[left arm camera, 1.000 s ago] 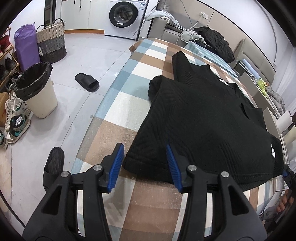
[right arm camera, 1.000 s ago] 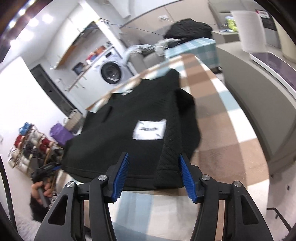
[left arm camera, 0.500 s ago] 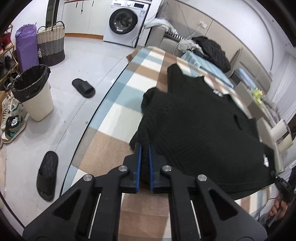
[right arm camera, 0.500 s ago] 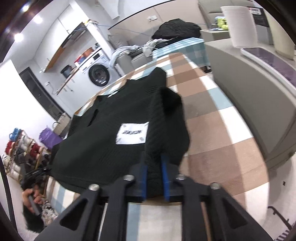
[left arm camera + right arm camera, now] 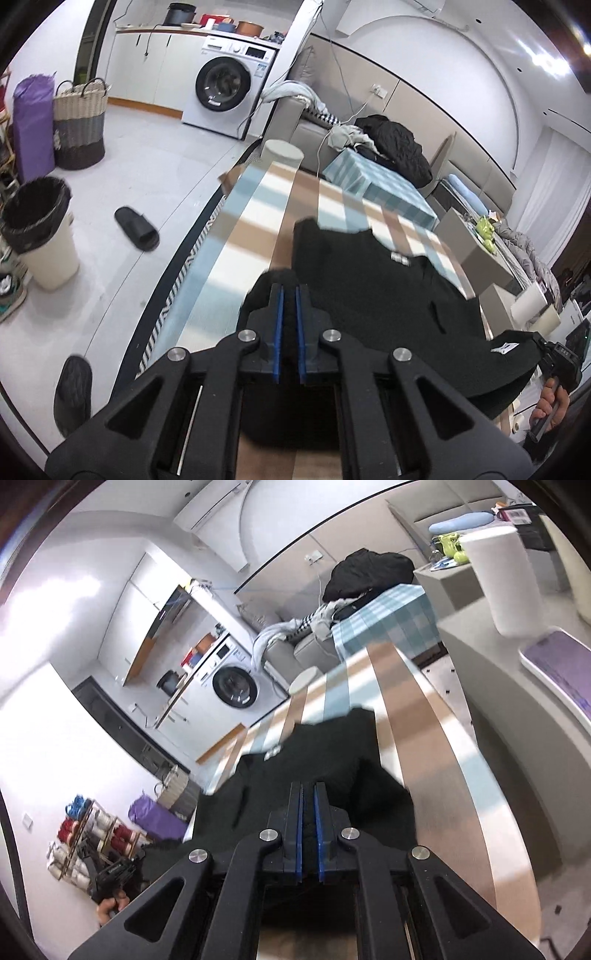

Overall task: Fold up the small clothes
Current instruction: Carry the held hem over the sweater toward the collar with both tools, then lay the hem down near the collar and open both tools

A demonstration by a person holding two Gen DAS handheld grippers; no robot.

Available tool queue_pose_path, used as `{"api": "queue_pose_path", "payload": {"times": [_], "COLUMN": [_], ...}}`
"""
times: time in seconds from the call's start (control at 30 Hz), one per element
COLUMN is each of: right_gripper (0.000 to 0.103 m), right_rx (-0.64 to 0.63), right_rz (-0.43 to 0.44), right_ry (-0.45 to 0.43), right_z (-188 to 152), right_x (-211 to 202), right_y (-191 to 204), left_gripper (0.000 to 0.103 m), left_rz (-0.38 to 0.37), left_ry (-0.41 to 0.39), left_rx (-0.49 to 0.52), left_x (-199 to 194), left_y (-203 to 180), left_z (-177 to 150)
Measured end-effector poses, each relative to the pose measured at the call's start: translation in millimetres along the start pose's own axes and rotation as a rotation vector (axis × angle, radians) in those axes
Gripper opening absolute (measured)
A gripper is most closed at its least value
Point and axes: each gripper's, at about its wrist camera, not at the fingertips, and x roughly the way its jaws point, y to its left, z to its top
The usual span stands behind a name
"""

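A black knit garment [image 5: 376, 295] lies on the checked table cover [image 5: 251, 214]. Its near hem is lifted off the cover at both corners. My left gripper [image 5: 289, 291] is shut on the hem's left corner, with black cloth pinched between the blue pads. In the right wrist view the same garment [image 5: 332, 760] hangs from my right gripper [image 5: 307, 788], which is shut on the hem's right corner. A white label [image 5: 504, 347] shows near the right gripper [image 5: 554, 360], held by a hand at the far right of the left wrist view.
Left of the table are a bin [image 5: 40, 229], slippers [image 5: 136, 229], a woven basket [image 5: 79, 122] and a washing machine [image 5: 225, 88]. Beyond the table stand a sofa with clothes [image 5: 391, 144] and a second checked cover [image 5: 384, 184]. A grey counter [image 5: 517, 709] with a white cylinder [image 5: 502, 579] runs along the right.
Both grippers went from open around the hem to shut on it. Since then they have lifted the hem off the cover and carried it toward the far end of the table.
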Motion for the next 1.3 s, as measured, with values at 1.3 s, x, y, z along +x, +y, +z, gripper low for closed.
{"api": "queue_pose_path", "payload": {"times": [1.3], "right_gripper": [0.035], "right_rx": [-0.173], "right_rz": [-0.327], "right_ry": [0.214], "right_z": [68], "right_x": [179], "right_y": [-5], "left_gripper": [0.032], "left_rz": [0.141], "left_ry": [0.145], "left_rx": [0.128], "left_x": [183], "left_y": [-4], "left_z": [57]}}
